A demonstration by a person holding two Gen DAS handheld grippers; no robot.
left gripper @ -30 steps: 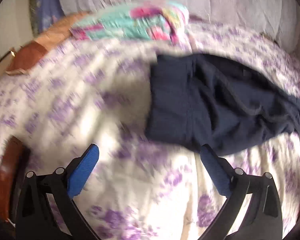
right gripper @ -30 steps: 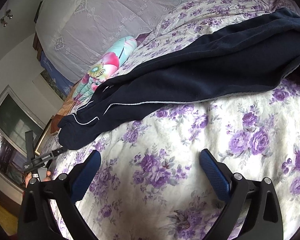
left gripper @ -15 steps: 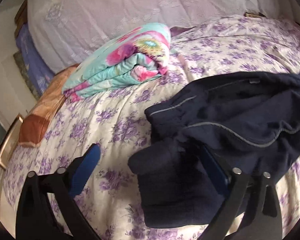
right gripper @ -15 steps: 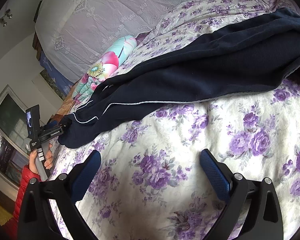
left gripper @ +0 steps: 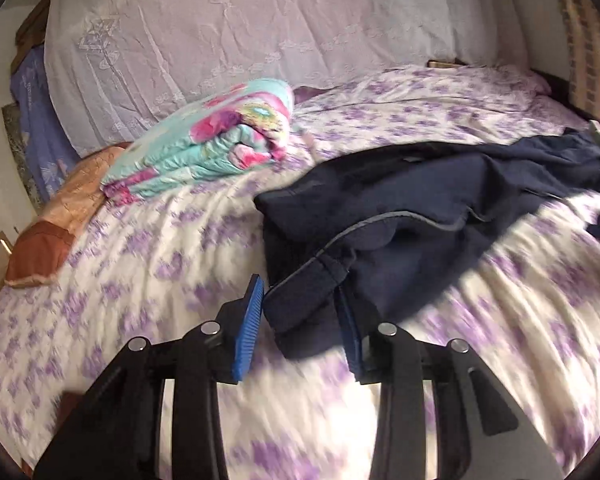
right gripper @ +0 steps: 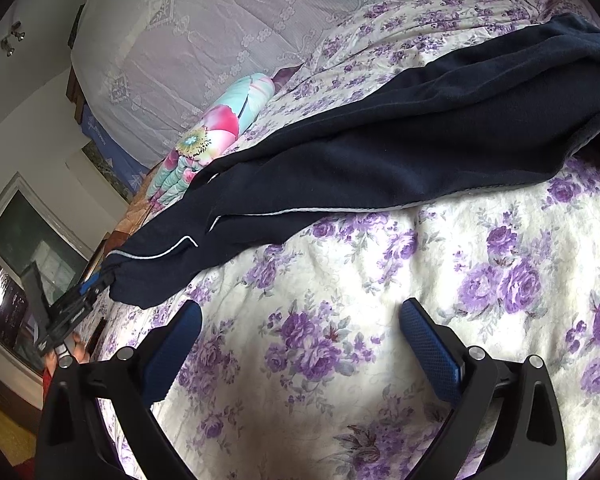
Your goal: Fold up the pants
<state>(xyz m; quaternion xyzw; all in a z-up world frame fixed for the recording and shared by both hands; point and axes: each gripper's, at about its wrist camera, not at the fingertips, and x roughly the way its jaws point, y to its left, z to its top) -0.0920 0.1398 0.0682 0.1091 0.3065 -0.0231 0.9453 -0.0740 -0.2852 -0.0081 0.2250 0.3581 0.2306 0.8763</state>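
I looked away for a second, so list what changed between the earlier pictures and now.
The left gripper came in from bare bedspread to the leg end of the navy pants. Its jaws have just been closing and now pinch the cuff, which looks bunched up. The right gripper stayed open over the floral bedspread, and the folded quilt did not move.

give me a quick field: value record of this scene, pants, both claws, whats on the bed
surface: bed with purple floral sheet
pants: dark navy pants, stretched across the sheet, pale piping along the seam
left claw: left claw has just been closing, leg cuff between its pads, bunched
right claw: right claw open above bare sheet, nothing between its pads, apart from the pants
other items: folded floral blanket by the lace-covered headboard; orange pillow beside it
fold status: not yet folded
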